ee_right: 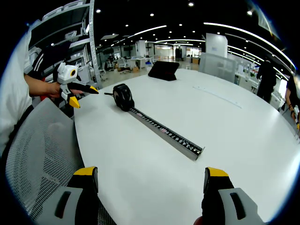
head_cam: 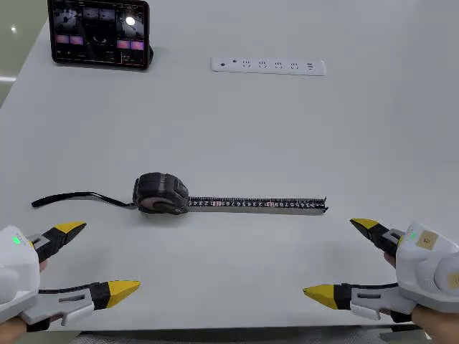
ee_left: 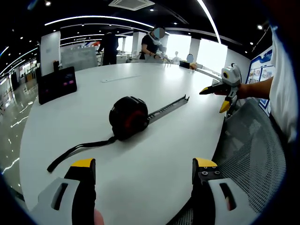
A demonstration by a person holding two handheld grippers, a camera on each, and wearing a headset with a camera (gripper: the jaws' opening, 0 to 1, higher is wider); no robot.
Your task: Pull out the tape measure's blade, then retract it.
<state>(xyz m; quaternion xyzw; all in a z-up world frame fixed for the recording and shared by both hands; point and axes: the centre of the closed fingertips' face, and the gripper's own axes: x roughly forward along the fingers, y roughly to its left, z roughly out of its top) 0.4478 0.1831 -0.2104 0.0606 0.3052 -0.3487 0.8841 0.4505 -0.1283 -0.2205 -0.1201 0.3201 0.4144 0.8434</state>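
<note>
Lying untouched, blade out, the tape measure sits between left gripper and right gripper, fingers wide.

Black tape measure lies on white table, blade out.
Its blade stretches flat toward the right, end hook down; a black wrist strap trails left.

The blade bears numbers too small to read. What the tablet screen shows is too blurred to tell. The left gripper and right gripper are cropped by the head view's bottom corners, their rear bodies out of frame.
</note>
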